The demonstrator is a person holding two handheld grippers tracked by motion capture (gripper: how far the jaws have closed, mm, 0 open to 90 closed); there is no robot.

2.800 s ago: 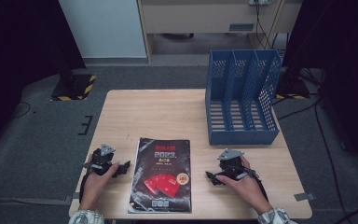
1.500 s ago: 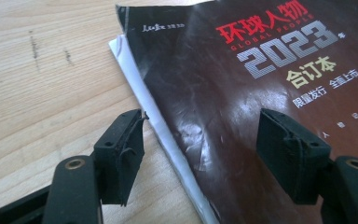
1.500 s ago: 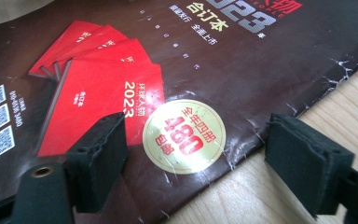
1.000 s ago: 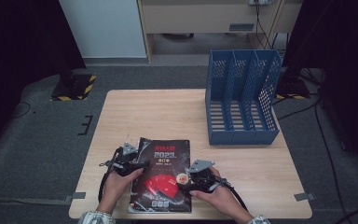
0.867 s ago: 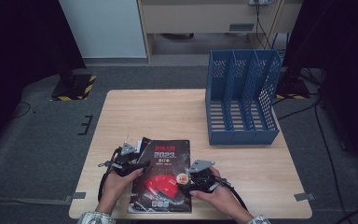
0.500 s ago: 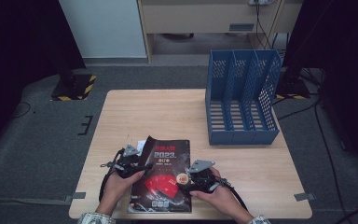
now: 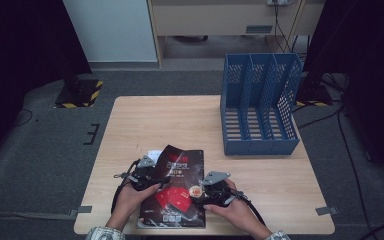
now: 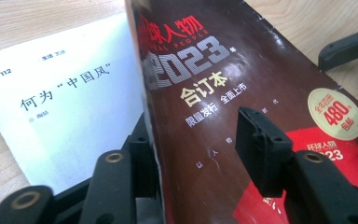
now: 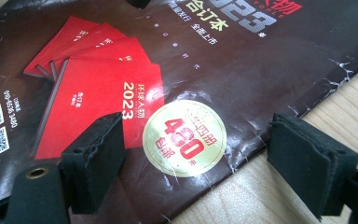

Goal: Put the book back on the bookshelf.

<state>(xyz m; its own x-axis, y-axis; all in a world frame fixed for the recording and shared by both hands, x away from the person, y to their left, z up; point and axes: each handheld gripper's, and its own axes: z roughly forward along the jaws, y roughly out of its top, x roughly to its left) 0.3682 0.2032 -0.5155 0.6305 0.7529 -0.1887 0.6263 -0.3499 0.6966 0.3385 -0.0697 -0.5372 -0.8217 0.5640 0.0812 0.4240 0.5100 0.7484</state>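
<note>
Cover's come up since a second ago: the left tool (image 7: 147, 172) has been closing around the magazine (image 7: 177, 192) cover, not clearly pinching yet, to open it. Right tool (image 7: 212, 192), jaws spread, steadies its other edge near the table's (image 7: 280, 200) front edge.

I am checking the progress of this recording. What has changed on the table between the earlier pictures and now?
Both hands moved inward from the table's sides to the magazine. The left tool lifted its cover edge, baring a white page; its jaws have just been closing around the cover. The right tool, open, rests at the magazine's right edge. The blue file rack stayed as it was.
</note>
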